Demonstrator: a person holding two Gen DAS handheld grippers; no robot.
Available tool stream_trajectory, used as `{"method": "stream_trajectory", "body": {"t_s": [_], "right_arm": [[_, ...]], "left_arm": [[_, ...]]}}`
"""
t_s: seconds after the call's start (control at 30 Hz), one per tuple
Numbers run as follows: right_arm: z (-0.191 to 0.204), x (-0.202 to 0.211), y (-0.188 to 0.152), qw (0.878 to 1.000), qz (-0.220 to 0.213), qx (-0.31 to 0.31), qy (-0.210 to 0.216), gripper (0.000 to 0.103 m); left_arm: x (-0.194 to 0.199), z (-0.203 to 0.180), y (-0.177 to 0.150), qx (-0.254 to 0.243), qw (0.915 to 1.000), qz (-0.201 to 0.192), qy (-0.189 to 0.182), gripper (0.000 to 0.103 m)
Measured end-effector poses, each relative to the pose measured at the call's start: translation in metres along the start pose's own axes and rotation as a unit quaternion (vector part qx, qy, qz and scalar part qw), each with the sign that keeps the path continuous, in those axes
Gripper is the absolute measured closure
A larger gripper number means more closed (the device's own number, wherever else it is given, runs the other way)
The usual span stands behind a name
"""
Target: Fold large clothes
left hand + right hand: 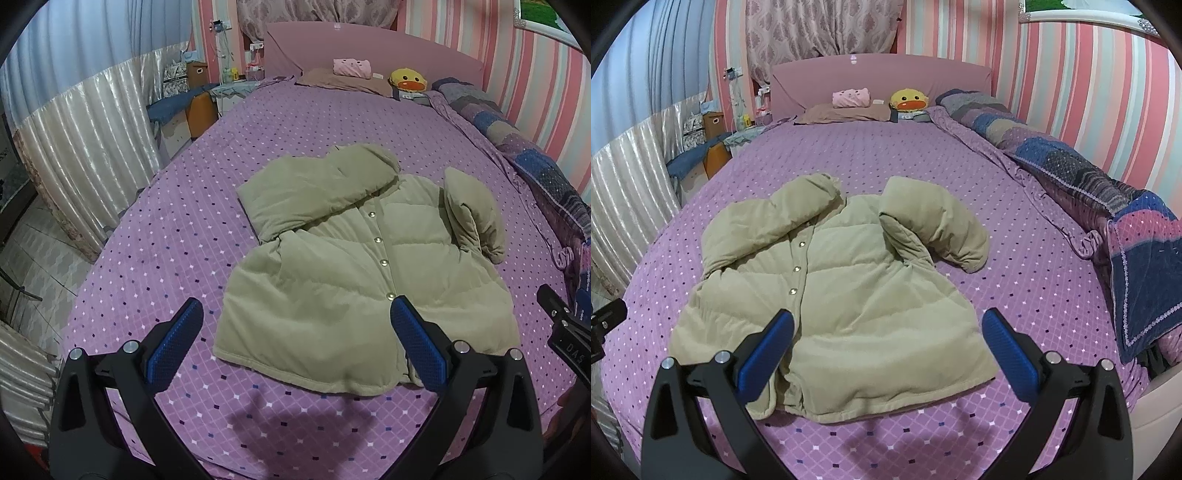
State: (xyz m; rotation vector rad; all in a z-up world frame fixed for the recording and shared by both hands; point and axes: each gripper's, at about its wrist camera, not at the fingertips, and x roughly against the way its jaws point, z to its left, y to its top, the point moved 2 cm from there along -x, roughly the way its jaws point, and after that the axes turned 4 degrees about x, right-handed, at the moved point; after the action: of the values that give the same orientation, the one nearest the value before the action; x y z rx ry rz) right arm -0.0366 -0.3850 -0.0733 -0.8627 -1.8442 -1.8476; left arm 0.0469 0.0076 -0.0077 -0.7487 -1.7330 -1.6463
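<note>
A beige padded jacket (354, 266) lies front up on the purple bedspread (192, 229), buttoned, with both sleeves folded in over the chest. It also shows in the right wrist view (842, 295). My left gripper (295, 325) is open and empty above the jacket's near hem, left half. My right gripper (886, 328) is open and empty above the hem's right half. The right gripper's edge shows in the left wrist view (561, 325).
A rolled patchwork quilt (1089, 177) runs along the bed's right side by the striped wall. Pillows, a folded pink cloth (849, 98) and a yellow duck toy (908, 100) sit at the headboard. Curtains (74, 147) and tiled floor lie to the left.
</note>
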Motion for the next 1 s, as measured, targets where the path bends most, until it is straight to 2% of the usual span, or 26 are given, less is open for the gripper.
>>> {"method": "stream_trajectory", "body": {"t_s": [0.27, 0.47, 0.53, 0.67, 0.73, 0.8, 0.87, 1.0], "right_arm": [[-0.013, -0.009, 0.022, 1.0, -0.007, -0.002, -0.006, 0.002], [-0.017, -0.018, 0.033, 1.0, -0.028, 0.013, 0.0, 0.002], [-0.015, -0.021, 0.036, 0.999, -0.029, 0.023, -0.001, 0.002], [-0.013, -0.03, 0.042, 0.999, -0.027, 0.036, 0.005, 0.002], [-0.013, -0.035, 0.047, 0.999, -0.03, 0.042, -0.002, 0.002], [-0.011, -0.043, 0.052, 0.998, -0.021, 0.051, -0.009, 0.002], [-0.009, -0.058, 0.057, 0.998, -0.001, 0.06, 0.002, 0.002], [-0.01, -0.087, 0.062, 0.999, 0.035, 0.04, 0.011, 0.002]], "left_arm": [[-0.011, 0.004, 0.012, 0.0, 0.9999, 0.0, 0.015, 0.003], [-0.023, 0.013, 0.023, 0.003, 0.9996, -0.008, 0.025, 0.003], [-0.031, 0.014, 0.025, -0.007, 0.9997, -0.001, 0.025, 0.003], [-0.047, 0.022, 0.029, -0.009, 0.9986, 0.007, 0.051, 0.003], [-0.056, 0.028, 0.032, -0.011, 0.9988, 0.015, 0.046, 0.003], [-0.063, 0.036, 0.036, 0.005, 0.9991, 0.021, 0.036, 0.003], [-0.073, 0.047, 0.044, 0.028, 0.9987, 0.029, 0.032, 0.003], [-0.084, 0.062, 0.062, 0.05, 0.9975, 0.023, 0.044, 0.003]]}}
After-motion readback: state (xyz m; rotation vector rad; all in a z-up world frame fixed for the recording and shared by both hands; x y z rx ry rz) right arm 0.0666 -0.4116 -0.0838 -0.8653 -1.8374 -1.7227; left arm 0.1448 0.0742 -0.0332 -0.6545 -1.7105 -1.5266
